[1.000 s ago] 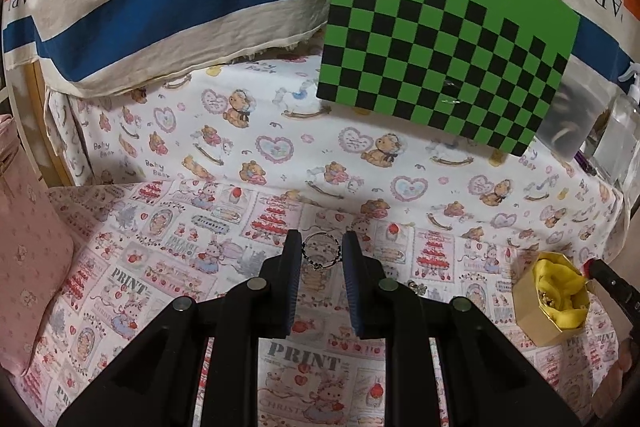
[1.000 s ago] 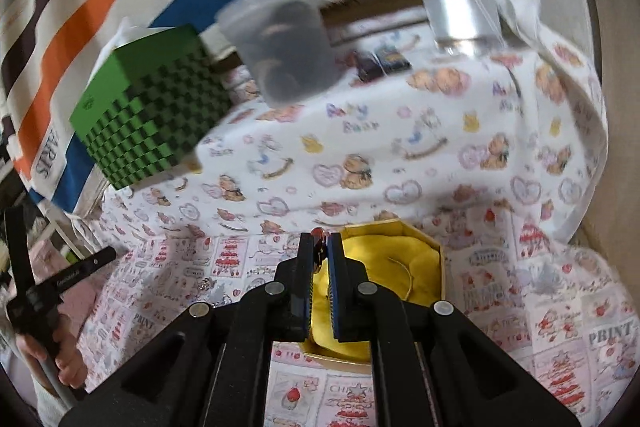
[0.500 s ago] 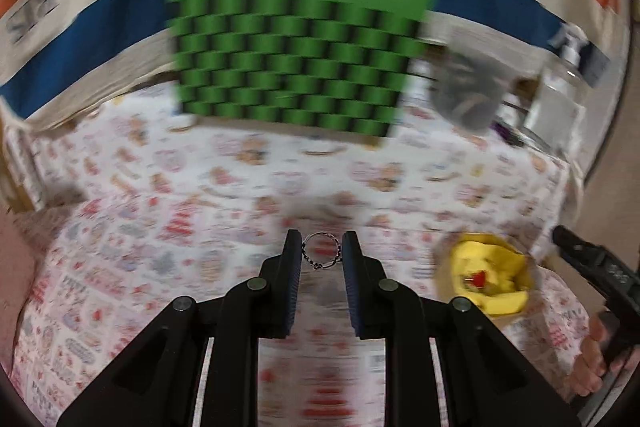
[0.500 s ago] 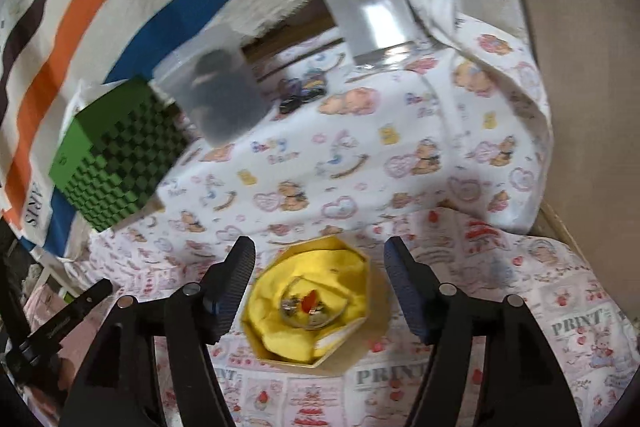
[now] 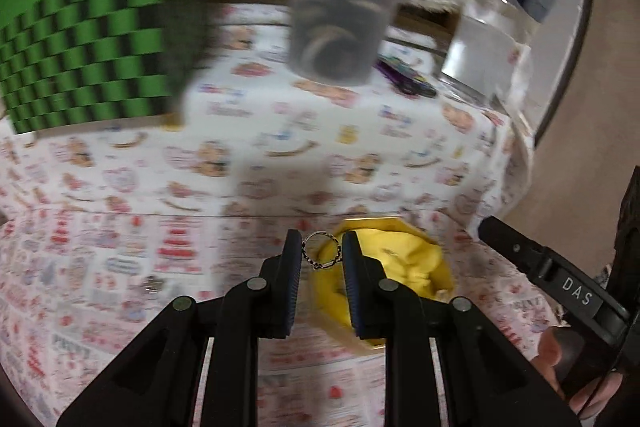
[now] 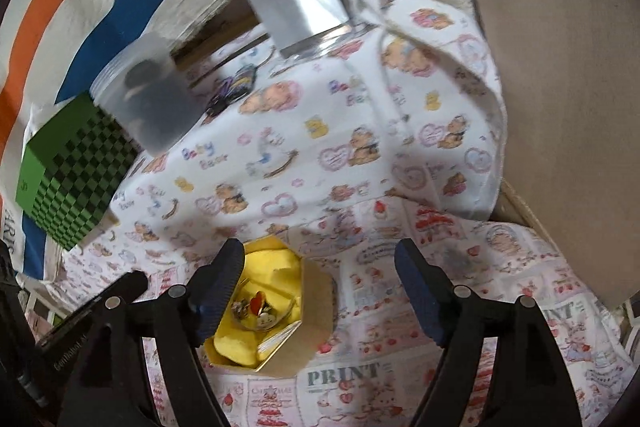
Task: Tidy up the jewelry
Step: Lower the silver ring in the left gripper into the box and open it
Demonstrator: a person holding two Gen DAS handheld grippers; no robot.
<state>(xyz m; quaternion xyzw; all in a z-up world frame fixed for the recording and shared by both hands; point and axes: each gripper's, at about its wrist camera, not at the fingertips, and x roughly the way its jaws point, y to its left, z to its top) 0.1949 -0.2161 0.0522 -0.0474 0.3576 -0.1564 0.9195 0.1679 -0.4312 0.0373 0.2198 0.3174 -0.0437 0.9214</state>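
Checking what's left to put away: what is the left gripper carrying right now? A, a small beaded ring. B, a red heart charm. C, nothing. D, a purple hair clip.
A: in the left wrist view the left gripper has its fingers closed on a small beaded ring, carried in front of the yellow-lined jewelry box.

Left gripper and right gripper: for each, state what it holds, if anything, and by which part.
The left gripper pinches a small beaded ring by its opposite sides. The right gripper is open, holding nothing.
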